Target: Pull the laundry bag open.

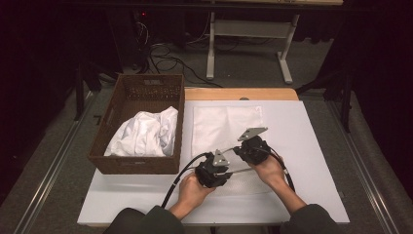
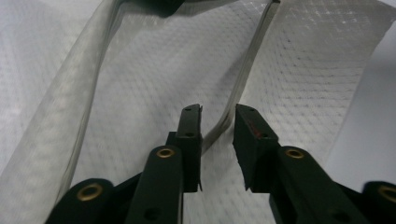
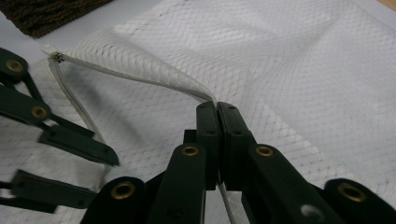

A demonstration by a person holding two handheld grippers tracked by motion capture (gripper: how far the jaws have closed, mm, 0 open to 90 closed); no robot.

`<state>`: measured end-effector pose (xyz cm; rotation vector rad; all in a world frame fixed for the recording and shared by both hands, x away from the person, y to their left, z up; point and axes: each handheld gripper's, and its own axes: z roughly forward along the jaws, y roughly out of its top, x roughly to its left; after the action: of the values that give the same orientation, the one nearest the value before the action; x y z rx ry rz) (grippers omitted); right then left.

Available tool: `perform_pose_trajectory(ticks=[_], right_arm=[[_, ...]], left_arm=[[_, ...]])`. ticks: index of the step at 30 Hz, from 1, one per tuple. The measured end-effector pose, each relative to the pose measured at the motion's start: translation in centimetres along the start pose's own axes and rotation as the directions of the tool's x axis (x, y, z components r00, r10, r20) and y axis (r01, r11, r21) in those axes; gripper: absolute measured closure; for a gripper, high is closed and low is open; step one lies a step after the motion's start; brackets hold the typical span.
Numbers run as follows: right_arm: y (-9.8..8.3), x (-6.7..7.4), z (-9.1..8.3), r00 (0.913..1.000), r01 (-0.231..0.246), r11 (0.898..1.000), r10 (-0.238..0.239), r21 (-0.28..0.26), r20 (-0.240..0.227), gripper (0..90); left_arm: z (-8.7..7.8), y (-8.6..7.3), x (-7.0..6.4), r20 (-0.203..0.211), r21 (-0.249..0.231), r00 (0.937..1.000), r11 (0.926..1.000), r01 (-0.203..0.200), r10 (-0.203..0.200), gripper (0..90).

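While lying flat on the white table (image 1: 311, 146) beside the wicker basket (image 1: 125, 100) of white laundry (image 1: 143, 134), mesh laundry bag (image 1: 226, 124) being opened along its zipper edge (image 3: 140, 77). Right gripper (image 3: 217, 108): clenched on that edge, lifting it off the mesh. Left gripper (image 2: 218, 112): released, jaws parted with the other zipper strip (image 2: 243, 70) running between them, unpinched. Next move, by judgement: close left on that strip, then pull apart. High view: basket and hands; gripper views alone: weave, zipper slider (image 3: 58, 57), jaw gaps.

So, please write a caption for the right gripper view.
Right gripper shut on mesh bag's zipper edge.
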<state>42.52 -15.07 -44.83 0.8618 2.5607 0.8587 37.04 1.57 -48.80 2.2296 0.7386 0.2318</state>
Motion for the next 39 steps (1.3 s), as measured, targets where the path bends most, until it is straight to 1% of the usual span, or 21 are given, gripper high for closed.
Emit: perform_pose_trajectory(ticks=[1, 2, 3, 4, 6, 11, 14, 18, 19, 20, 22, 23, 24, 25, 26, 27, 32, 34, 36, 38, 39], right_arm=[[0.0, 0.0, 0.0, 1.0, 0.0, 1.0, 0.0, 0.0, 0.0, 89.0], [0.0, 0.0, -0.1, 1.0, 0.0, 1.0, 0.0, -0.002, 0.001, 89.0], [0.0, -0.1, -0.2, 1.0, 0.005, 1.0, -0.005, -0.002, 0.0, 89.0], [0.0, -0.1, -0.2, 1.0, -0.003, 1.0, 0.003, -0.003, -0.002, 89.0], [0.0, -0.2, -0.4, 1.0, -0.006, 1.0, 0.006, -0.003, -0.002, 89.0], [0.2, -0.4, -0.7, 0.9998, -0.018, 1.0, 0.018, -0.004, -0.006, 89.2], [0.5, -0.6, -0.8, 0.9999, -0.012, 1.0, 0.012, -0.005, -0.01, 89.4], [1.4, -1.1, -1.2, 0.9989, -0.034, 0.999, 0.035, 0.01, -0.032, 89.6], [1.9, -1.5, -1.4, 0.998, -0.048, 0.999, 0.049, 0.02, -0.042, 89.7], [1.9, -1.5, -1.4, 0.998, -0.048, 0.999, 0.049, 0.02, -0.042, 89.7], [2.6, -2.1, -1.8, 0.9967, -0.062, 0.997, 0.064, 0.036, -0.05, 89.7], [2.6, -2.1, -1.8, 0.9967, -0.062, 0.997, 0.064, 0.036, -0.05, 89.7], [3.1, -2.4, -2.1, 0.9967, -0.057, 0.997, 0.059, 0.042, -0.055, 89.7], [3.1, -2.4, -2.1, 0.9967, -0.057, 0.997, 0.059, 0.042, -0.055, 89.7], [3.7, -2.6, -2.4, 0.9971, -0.054, 0.997, 0.057, 0.054, -0.05, 89.7], [3.9, -2.7, -2.5, 0.9977, -0.046, 0.998, 0.049, 0.05, -0.047, 89.7], [5.2, -3.3, -3.4, 0.9981, -0.055, 0.997, 0.056, 0.045, -0.027, 89.7], [5.5, -3.5, -3.7, 0.9977, -0.063, 0.997, 0.064, 0.041, -0.022, 89.7], [5.8, -3.5, -4.1, 0.9982, -0.058, 0.998, 0.059, 0.037, -0.016, 89.7], [6.2, -3.6, -4.5, 0.9986, -0.051, 0.998, 0.051, 0.035, -0.011, 89.7], [6.3, -3.6, -4.7, 0.9985, -0.053, 0.998, 0.054, 0.035, -0.008, 89.7]], left_arm=[[0.0, 0.0, 0.0, 0.0, 0.0, 1.0, 1.0, 0.0, 0.0, 78.1], [0.8, 0.1, 0.0, -0.009, 0.024, 0.9998, 0.9996, -0.016, 0.016, 80.9], [0.8, 0.1, 0.0, -0.009, 0.024, 0.9998, 0.9996, -0.016, 0.016, 84.0], [1.4, 0.0, 0.0, -0.011, 0.057, 0.9995, 0.998, -0.027, 0.028, 85.6], [1.8, -0.2, 0.0, -0.019, 0.084, 0.9988, 0.9955, -0.043, 0.045, 86.9], [2.0, -0.5, 0.1, -0.013, 0.082, 0.9991, 0.9959, -0.038, 0.04, 87.0], [2.0, -0.6, 0.1, -0.01, 0.078, 0.9992, 0.9962, -0.037, 0.038, 86.9], [2.0, -0.7, 0.2, -0.011, 0.079, 0.9989, 0.9958, -0.045, 0.046, 86.0], [2.0, -0.7, 0.2, -0.013, 0.082, 0.9987, 0.9956, -0.047, 0.048, 85.9], [2.0, -0.7, 0.2, -0.013, 0.08, 0.9989, 0.9958, -0.043, 0.044, 85.8], [2.1, -0.7, 0.2, -0.014, 0.077, 0.9992, 0.9963, -0.036, 0.037, 84.6], [2.1, -0.7, 0.2, -0.014, 0.077, 0.9992, 0.9963, -0.036, 0.037, 84.0], [2.1, -0.8, 0.2, -0.017, 0.075, 0.9992, 0.9966, -0.033, 0.035, 83.3], [2.1, -0.8, 0.2, -0.017, 0.075, 0.9992, 0.9966, -0.033, 0.035, 83.1], [2.1, -0.8, 0.1, -0.025, 0.076, 0.9986, 0.9962, -0.044, 0.046, 82.8], [2.1, -0.8, 0.1, -0.03, 0.078, 0.9979, 0.9954, -0.055, 0.058, 82.7], [2.1, -0.8, -0.3, -0.054, 0.076, 0.995, 0.9939, -0.079, 0.084, 82.2], [2.1, -0.9, -0.5, -0.062, 0.073, 0.9941, 0.9938, -0.084, 0.089, 82.2], [2.1, -0.9, -0.6, -0.068, 0.074, 0.9932, 0.9931, -0.09, 0.095, 82.3], [2.1, -0.9, -0.6, -0.065, 0.075, 0.9935, 0.9933, -0.088, 0.093, 82.4], [2.1, -0.9, -0.5, -0.059, 0.073, 0.9948, 0.9942, -0.079, 0.083, 82.4]])
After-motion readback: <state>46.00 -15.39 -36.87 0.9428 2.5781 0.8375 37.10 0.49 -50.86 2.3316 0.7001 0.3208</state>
